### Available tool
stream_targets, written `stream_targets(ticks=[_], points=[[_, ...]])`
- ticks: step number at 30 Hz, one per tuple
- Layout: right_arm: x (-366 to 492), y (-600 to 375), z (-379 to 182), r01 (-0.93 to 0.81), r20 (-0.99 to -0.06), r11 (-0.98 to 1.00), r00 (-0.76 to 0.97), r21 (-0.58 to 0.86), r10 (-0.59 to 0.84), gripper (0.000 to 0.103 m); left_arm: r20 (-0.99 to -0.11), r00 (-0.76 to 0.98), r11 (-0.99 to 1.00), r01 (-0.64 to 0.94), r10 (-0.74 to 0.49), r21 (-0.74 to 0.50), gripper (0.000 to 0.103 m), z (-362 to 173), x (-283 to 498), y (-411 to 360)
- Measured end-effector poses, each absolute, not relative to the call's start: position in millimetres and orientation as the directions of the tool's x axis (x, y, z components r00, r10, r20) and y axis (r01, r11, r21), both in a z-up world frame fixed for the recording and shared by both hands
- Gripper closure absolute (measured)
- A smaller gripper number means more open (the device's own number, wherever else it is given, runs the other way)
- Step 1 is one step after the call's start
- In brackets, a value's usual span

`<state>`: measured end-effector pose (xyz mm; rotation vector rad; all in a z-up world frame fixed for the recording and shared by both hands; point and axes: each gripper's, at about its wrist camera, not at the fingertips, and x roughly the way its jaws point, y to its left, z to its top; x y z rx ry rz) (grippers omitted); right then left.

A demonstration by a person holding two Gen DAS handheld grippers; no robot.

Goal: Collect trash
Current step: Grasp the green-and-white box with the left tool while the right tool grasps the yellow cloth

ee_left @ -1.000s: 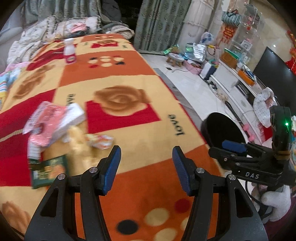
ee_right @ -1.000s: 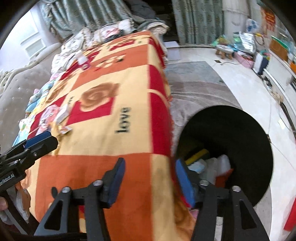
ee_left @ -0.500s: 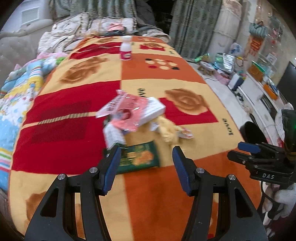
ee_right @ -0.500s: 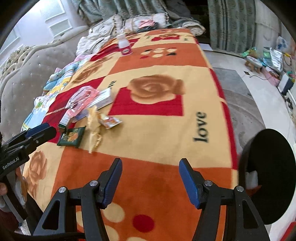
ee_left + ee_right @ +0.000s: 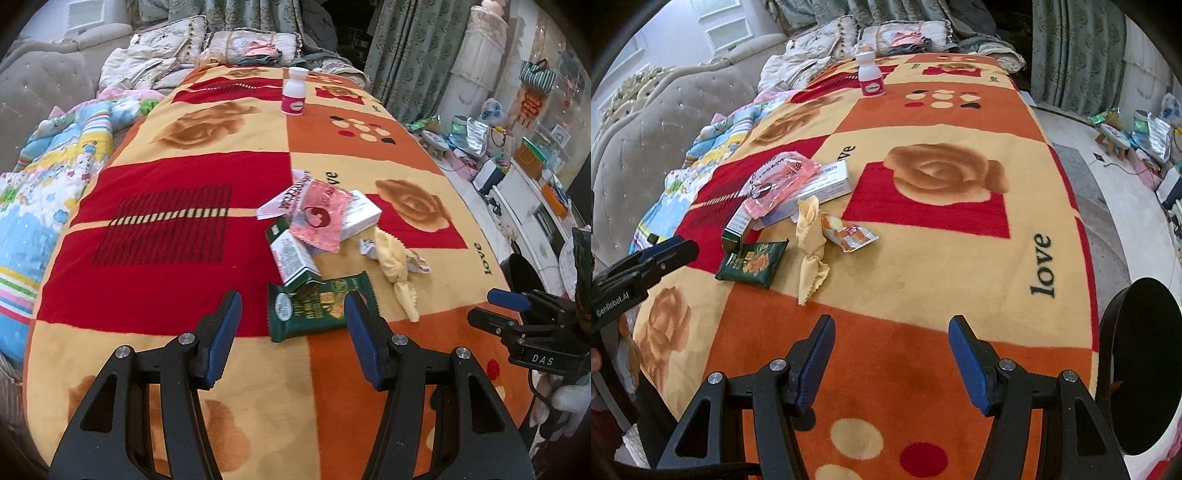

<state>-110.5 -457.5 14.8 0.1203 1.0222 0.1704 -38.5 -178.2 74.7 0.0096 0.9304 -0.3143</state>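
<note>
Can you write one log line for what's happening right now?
left gripper: open, above green wrapper | right gripper: open, empty | trash pile: untouched

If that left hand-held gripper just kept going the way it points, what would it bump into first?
Probably the green packet, lying between the open left hand-held gripper fingers' line on the blanket; depth is uncertain.

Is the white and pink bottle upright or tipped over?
Upright: the bottle stands on its base on the blanket, cap on top.

- Glowing evenly in soft, bright daylight, casting only faint shadows.
- Bending strongly toward the fisheye rims, darkening into black corners.
- Smearing slightly at the edges.
</note>
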Motion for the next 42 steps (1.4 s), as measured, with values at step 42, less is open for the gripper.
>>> stream_targets(ticks=[42], points=[[-42, -382, 3, -0.276, -0.809, 0.943, 0.502, 0.187, 0.307, 0.062, -0.814, 0.495, 0.95, 0.214, -0.304, -0.225, 0.047, 64, -15, -147]])
